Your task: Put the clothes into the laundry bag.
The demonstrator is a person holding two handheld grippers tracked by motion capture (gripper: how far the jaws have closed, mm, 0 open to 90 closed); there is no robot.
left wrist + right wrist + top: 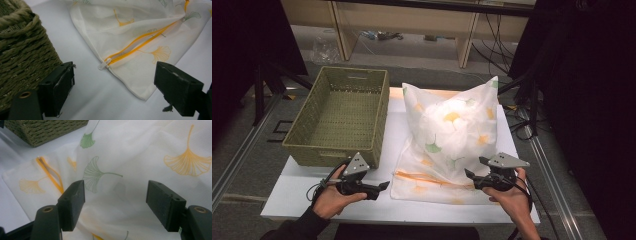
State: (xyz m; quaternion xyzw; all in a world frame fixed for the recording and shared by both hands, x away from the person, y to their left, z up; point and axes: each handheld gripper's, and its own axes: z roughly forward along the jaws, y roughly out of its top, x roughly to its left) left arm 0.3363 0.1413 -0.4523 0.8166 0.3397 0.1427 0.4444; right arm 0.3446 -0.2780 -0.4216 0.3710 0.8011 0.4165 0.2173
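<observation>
Standing on the white table (302,195) at its far left is one woven olive basket (339,115), and nothing is lying inside it; its floor and walls are showing bare. Lying to the right of the basket, just beside it, is one white pillowcase (452,135) printed with orange and green ginkgo leaves. It is serving as the second container: a white pillow (457,125) is sitting in its far part, which is standing puffed up, while its near part is lying flat and slack on the table. One orange zipper (140,43) is running along that flat near edge, and it is gaping open along the stretch seen in the left gripper view. One small white zipper pull (103,65) is resting at the zipper's end near the left corner of the pillowcase, on the table surface.

Two grippers are showing at the near edge, one in each hand. The left gripper (382,187) is hovering between the basket's near right corner and the pillowcase's near left corner, its jaws spread wide and pinching nothing, with the zipper pull lying ahead between them. The right gripper (474,172) is hovering at the near right part of the pillowcase, its jaws spread wide over the fabric and gripping none of it.

Count: one basket, one pillowcase, one pillow, one zipper, two grippers.
</observation>
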